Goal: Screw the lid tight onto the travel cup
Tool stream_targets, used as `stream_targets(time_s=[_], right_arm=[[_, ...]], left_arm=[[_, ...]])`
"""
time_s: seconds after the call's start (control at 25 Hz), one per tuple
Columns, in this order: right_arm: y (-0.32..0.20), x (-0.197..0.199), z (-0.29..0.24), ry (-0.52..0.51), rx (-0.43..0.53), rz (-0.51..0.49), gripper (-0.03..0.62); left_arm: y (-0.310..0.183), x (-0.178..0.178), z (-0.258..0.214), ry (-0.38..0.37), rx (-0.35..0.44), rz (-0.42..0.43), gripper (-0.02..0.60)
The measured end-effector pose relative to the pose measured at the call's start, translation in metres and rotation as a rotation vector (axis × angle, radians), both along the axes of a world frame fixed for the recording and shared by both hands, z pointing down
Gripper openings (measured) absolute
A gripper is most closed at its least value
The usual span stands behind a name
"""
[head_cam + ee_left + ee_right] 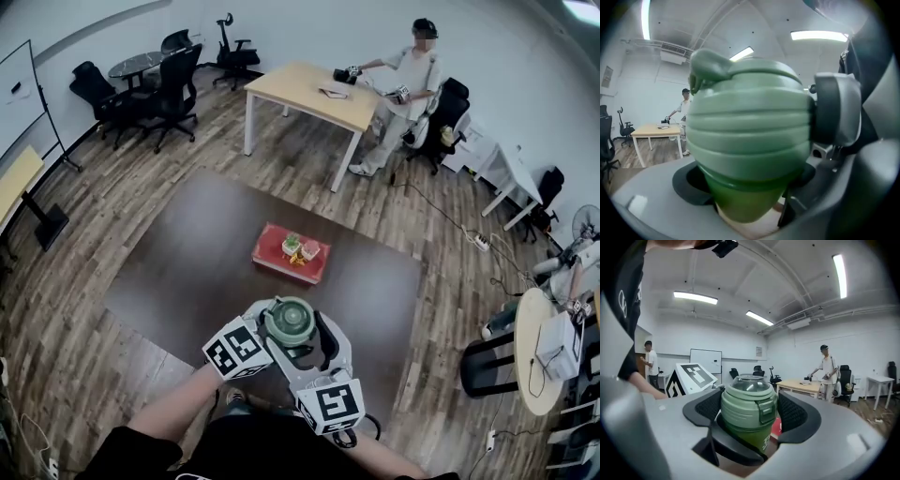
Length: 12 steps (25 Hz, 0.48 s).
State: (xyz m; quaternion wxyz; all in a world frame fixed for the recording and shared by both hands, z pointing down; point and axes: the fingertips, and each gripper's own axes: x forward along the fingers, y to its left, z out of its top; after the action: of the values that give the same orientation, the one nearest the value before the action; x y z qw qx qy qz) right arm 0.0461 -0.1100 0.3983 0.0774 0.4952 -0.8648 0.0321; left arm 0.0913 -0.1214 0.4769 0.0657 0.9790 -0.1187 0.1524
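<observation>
The travel cup (755, 439) is held up in the air between the two grippers, close to the person's body. Its body is dark green with white print. The lid (747, 401) is a paler green, ribbed round the side, with a clear domed top and a latch on the flank. The right gripper (749, 412) has its jaws clenched on the lid, one dark ribbed pad pressed to each side. The left gripper (746, 202) grasps the darker body just under the lid, which bulges above its jaws and fills most of that view.

The cup's lower part is cut off behind both pairs of jaws, and the print is too hidden to read. From the head view only the top of the lid shows, ringed by the jaws and the two marker cubes (239, 349). In the left gripper view, the grey and black block beside the lid looks like part of the right gripper, though blurred.

Beyond the jaws lies a wood floor (84, 309) with a dark rug (187, 272) and a red box (292, 255) on it. Farther off, a person (410, 80) stands at a pale wooden desk (309, 94), with office chairs (173, 80) and a whiteboard (19, 94) at the walls.
</observation>
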Motion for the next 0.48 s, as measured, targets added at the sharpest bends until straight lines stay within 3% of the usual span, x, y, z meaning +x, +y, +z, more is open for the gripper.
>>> stream_targets(time_s=[0.12,0.36,0.48], right_arm=[[0.003,-0.005,0.0,0.017,-0.002,-0.148,0.394],[0.009,0.007,-0.013,-0.011,-0.011,-0.588,0.399],[0.016,0.002,-0.008,0.06,-0.044,-0.794,0.397]], left_arm=[[-0.004,-0.005,-0.001,0.011,-0.004,-0.006,0.414],[0.003,-0.012,-0.01,0.034,0.015,0.035,0.414],[0.014,-0.01,-0.009,0.024,0.019,0.073,0.414]])
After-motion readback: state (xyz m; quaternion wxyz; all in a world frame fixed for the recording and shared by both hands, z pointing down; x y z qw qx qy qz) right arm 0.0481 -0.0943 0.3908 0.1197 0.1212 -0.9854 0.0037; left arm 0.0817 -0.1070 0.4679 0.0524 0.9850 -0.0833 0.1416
